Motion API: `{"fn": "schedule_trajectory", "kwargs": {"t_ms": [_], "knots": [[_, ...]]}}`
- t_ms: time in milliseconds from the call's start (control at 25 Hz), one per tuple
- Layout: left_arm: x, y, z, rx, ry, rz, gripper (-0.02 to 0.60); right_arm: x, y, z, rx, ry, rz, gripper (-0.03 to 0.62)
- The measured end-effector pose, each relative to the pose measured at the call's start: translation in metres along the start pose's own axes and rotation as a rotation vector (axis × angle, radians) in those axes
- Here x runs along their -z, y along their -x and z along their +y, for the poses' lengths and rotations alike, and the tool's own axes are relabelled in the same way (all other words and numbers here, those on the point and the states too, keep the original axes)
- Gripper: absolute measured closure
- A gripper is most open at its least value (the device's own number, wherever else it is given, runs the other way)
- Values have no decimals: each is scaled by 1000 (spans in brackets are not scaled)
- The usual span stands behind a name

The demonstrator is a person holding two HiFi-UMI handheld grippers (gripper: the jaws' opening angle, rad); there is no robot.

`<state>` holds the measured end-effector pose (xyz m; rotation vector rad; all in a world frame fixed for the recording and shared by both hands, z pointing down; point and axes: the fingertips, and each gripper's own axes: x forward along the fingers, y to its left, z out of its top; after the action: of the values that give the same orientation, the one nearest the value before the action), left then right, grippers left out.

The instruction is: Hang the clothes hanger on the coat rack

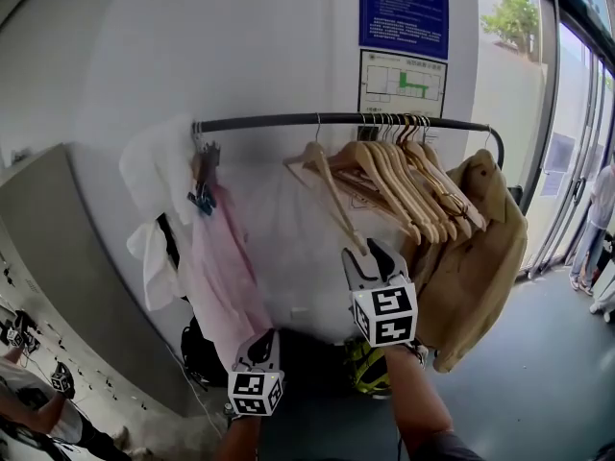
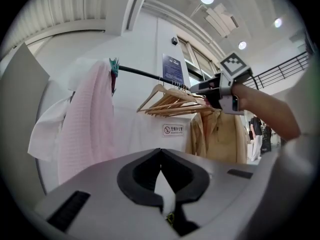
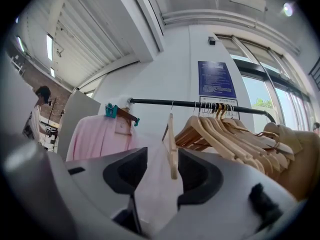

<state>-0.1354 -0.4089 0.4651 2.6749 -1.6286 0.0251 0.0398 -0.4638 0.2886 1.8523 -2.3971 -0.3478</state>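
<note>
A single wooden hanger [image 1: 327, 185] hangs by its hook on the black rail [image 1: 279, 121] of the coat rack, a little left of the other hangers. My right gripper [image 1: 363, 254] is open just below the lower end of its arm. In the right gripper view that arm [image 3: 172, 144] shows in the gap between the spread jaws, and the pads do not press on it. My left gripper [image 1: 261, 339] is lower and to the left, in front of the pink garment. Its jaws meet at the tips [image 2: 160, 151] with nothing between them.
Several wooden hangers [image 1: 404, 176] crowd the rail's right half, with a beige coat [image 1: 480, 257] at its end. A pink garment [image 1: 226, 267] and white cloth [image 1: 159, 171] hang at the left end. Glass doors and people [image 1: 596, 229] are at far right.
</note>
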Motion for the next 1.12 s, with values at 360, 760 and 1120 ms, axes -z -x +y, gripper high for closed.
{"fn": "schedule_trajectory", "kwargs": {"t_ms": [360,760,1120], "knots": [[-2,-12,-11,8,-2,0,574,83,70,35,-1,-10,43,444],[23,-4,-21,-12,16,49,574,170,103,61,-19,-53,140,579],[32,-2,-32,-11,38,58,574,184,106,54,-30,-95,134,582]]}}
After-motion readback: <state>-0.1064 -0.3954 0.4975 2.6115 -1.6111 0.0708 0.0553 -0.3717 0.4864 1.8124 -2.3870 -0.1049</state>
